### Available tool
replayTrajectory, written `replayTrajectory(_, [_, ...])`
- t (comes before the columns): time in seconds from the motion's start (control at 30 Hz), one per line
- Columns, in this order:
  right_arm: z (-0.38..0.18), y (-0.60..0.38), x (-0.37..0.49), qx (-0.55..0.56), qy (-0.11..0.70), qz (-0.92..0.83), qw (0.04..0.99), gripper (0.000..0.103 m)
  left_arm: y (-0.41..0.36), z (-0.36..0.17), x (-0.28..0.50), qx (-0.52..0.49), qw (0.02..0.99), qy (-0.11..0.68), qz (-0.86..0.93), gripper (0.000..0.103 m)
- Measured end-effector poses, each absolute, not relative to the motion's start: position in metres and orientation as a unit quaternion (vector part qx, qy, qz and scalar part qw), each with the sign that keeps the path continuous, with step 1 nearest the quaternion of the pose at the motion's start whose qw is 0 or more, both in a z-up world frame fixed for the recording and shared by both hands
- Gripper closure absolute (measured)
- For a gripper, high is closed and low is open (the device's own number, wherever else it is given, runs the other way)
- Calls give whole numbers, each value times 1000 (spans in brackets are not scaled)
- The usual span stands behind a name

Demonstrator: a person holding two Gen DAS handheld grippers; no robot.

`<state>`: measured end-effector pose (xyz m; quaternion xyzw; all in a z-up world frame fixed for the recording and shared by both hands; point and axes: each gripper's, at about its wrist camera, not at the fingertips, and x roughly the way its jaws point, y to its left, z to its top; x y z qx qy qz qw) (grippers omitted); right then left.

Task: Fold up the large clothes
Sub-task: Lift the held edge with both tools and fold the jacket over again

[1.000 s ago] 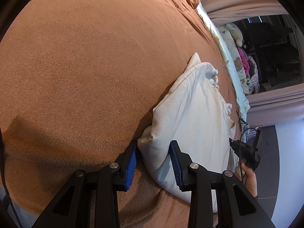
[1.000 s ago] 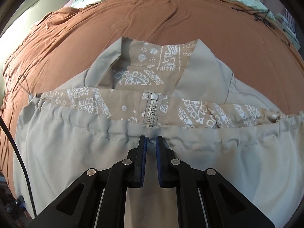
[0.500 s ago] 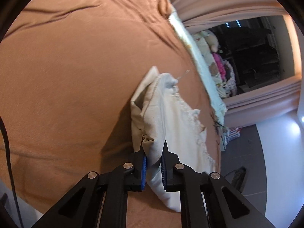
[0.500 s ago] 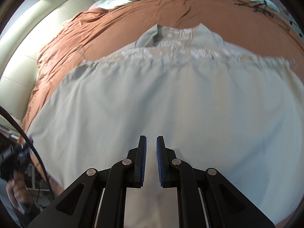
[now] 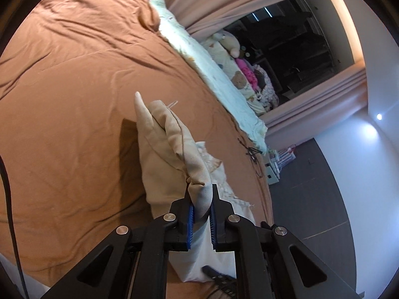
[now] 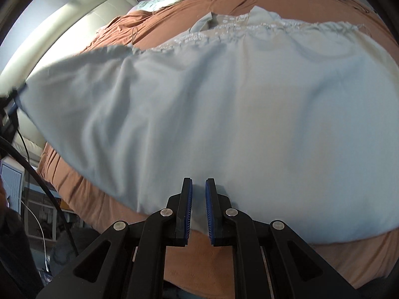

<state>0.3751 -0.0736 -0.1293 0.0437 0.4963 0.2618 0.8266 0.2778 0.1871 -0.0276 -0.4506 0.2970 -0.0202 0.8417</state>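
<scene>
Garment (image 5: 172,154): corner clamped and raised off bed (image 5: 74,99) by left hand-held gripper (image 5: 200,214); right hand-held gripper (image 6: 198,209) clenched on hem. Fold-over step; next, carry the corner across.

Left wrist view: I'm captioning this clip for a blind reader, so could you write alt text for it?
The left gripper is shut on a bunched edge of a beige garment, lifting it off a brown bedspread. Beyond the bed's far edge lie a pale quilt, stuffed toys and pink curtains around a dark window.
</scene>
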Motion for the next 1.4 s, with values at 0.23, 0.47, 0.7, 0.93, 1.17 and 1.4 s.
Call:
replayTrajectory(0.23, [-150, -86, 369, 68, 493, 263, 827, 95, 142, 16, 312, -420, 857, 293, -64, 94])
replayTrajectory(0.47, [-141, -98, 371, 89, 501, 277, 815, 95, 86, 46, 343, -384, 868, 293, -117, 94])
replayTrajectory(0.7, [-73, -165, 352, 146, 435, 281, 843, 82, 26, 76, 374, -346, 872, 305, -165, 94])
replayTrajectory(0.93, [-16, -269, 315, 193, 343, 248, 885, 23, -41, 79, 407, -317, 863, 334, -206, 94])
replayTrajectory(1.17, [-38, -359, 298, 233, 338, 175, 895, 23, -128, 48, 449, -290, 838, 383, -256, 94])
replayTrajectory(1.4, [-88, -412, 287, 277, 367, 122, 879, 23, -244, -47, 472, -187, 775, 521, -305, 81])
